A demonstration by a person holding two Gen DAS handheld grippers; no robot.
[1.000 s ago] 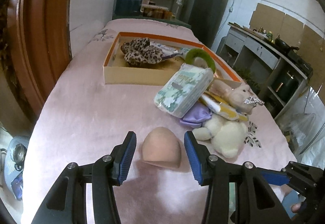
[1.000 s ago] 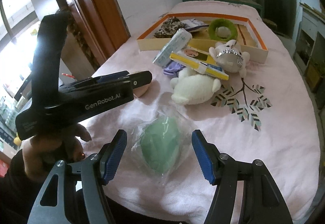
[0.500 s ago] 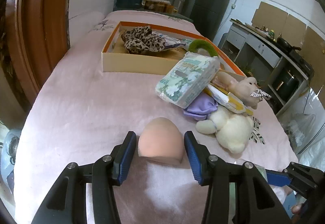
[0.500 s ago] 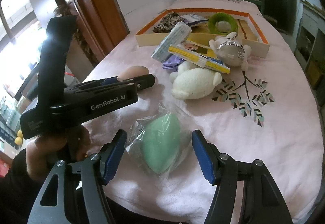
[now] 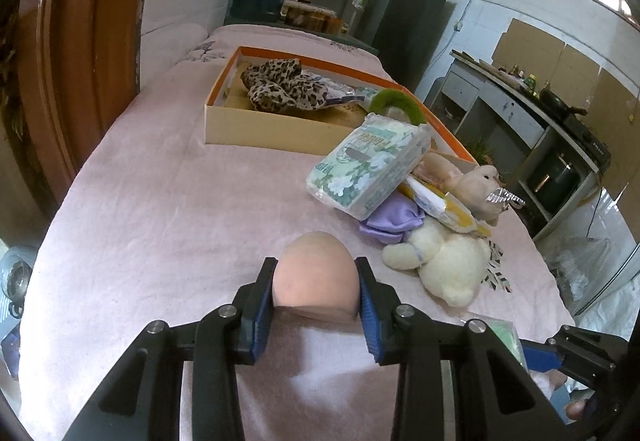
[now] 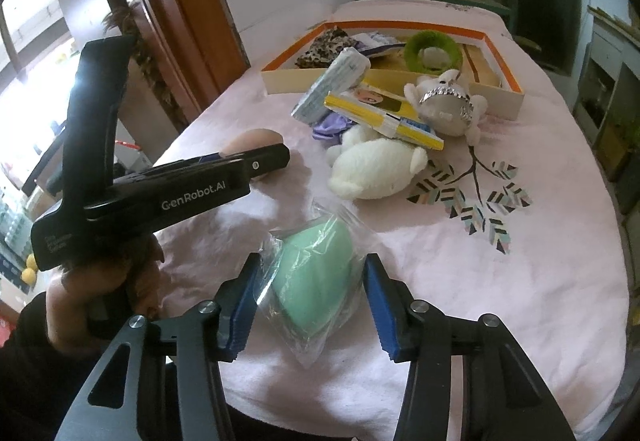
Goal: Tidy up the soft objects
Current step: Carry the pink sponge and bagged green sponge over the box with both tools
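A peach egg-shaped sponge (image 5: 316, 261) rests on the pink bedspread (image 5: 160, 221). My left gripper (image 5: 316, 275) has its jaws closing, and both blue pads touch the sponge's sides. A mint-green sponge in a clear plastic bag (image 6: 312, 281) lies between the closing jaws of my right gripper (image 6: 313, 269). The bag's edge brushes the left pad, and the pads stand off the sponge itself. In the right wrist view a hand holds the left gripper (image 6: 276, 157) at the left, with the peach sponge (image 6: 256, 139) showing behind its tip.
An orange-rimmed cardboard box (image 5: 256, 129) farther up the bed holds a leopard-print cloth (image 5: 280, 89) and a green ring (image 5: 396, 103). In front of it are piled a tissue pack (image 5: 368, 169), purple cloth (image 5: 394, 221), yellow packet (image 5: 448, 205), white plush (image 5: 444, 261) and pink plush (image 5: 472, 181).
Both grippers' jaws have narrowed. The left pads came in against the peach sponge. The right pads drew closer to the bagged green sponge. Neither hand has shifted.
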